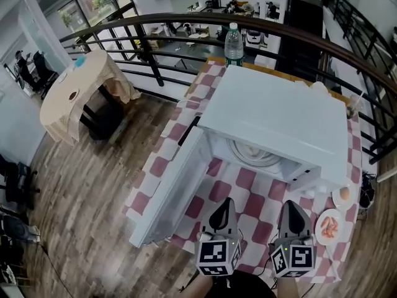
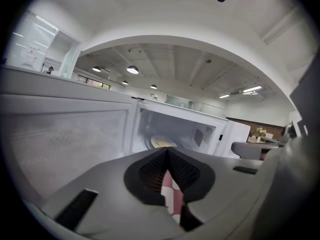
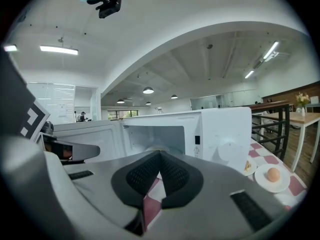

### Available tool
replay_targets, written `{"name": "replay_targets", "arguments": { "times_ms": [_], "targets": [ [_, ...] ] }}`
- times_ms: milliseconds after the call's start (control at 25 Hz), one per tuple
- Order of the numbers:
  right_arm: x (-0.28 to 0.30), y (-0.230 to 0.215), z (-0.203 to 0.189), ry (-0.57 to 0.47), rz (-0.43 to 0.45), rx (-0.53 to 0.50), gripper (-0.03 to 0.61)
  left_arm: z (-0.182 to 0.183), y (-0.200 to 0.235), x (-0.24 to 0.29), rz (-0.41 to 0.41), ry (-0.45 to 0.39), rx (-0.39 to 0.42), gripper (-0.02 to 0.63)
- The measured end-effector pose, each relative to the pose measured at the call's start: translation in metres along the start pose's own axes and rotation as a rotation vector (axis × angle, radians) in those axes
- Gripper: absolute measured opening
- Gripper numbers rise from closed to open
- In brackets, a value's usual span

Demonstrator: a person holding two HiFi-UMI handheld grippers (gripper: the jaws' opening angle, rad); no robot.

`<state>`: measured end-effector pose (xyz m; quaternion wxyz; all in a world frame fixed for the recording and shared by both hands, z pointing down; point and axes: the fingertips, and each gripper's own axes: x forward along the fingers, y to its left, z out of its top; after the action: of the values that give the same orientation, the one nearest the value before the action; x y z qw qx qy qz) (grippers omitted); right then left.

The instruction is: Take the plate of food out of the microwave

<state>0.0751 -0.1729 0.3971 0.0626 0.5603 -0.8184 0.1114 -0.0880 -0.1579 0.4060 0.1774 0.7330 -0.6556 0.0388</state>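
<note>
my left tool (image 1: 224, 203) and right tool (image 1: 291, 206) both pinched shut, empty. plate of food (image 1: 254, 154) sits inside the microwave (image 1: 276, 113). grab just one rim n it prob tips, or i clip the open door (image 1: 169, 191).

Wood flr (image 1: 93, 191), draped rnd table (image 1: 71, 95), blk railing (image 1: 186, 21).

Both match, bottom of the head view: left gripper (image 1: 225, 203) and right gripper (image 1: 293, 206) have black tapered jaws, each with a white cube (image 1: 218, 256) of black square markers. Up close they're grey shells with black ribbed pads (image 2: 150, 173).
</note>
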Motion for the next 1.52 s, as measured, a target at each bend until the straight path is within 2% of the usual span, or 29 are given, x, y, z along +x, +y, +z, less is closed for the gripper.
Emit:
{"name": "replay_targets", "arguments": {
  "times_ms": [400, 680, 1000, 1120, 1520],
  "targets": [
    [0.040, 0.010, -0.004, 0.037, -0.020, 0.001, -0.009, 0.000, 0.032, 0.031, -0.008, 0.043, -0.031, 0.012],
    [0.049, 0.004, -0.011, 0.069, -0.054, 0.015, -0.008, -0.004, 0.026, 0.056, -0.049, 0.074, -0.037, 0.009],
    [0.051, -0.002, -0.012, 0.076, -0.086, 0.018, -0.008, -0.009, 0.016, 0.087, -0.100, 0.108, -0.110, 0.009],
    [0.052, -0.005, -0.010, 0.090, -0.102, 0.010, -0.008, -0.011, 0.014, 0.100, -0.111, 0.122, -0.167, 0.009],
    [0.051, -0.011, -0.017, 0.113, -0.138, 0.043, -0.008, -0.022, 0.009, 0.134, -0.147, 0.169, -0.443, 0.009]
  ]
}}
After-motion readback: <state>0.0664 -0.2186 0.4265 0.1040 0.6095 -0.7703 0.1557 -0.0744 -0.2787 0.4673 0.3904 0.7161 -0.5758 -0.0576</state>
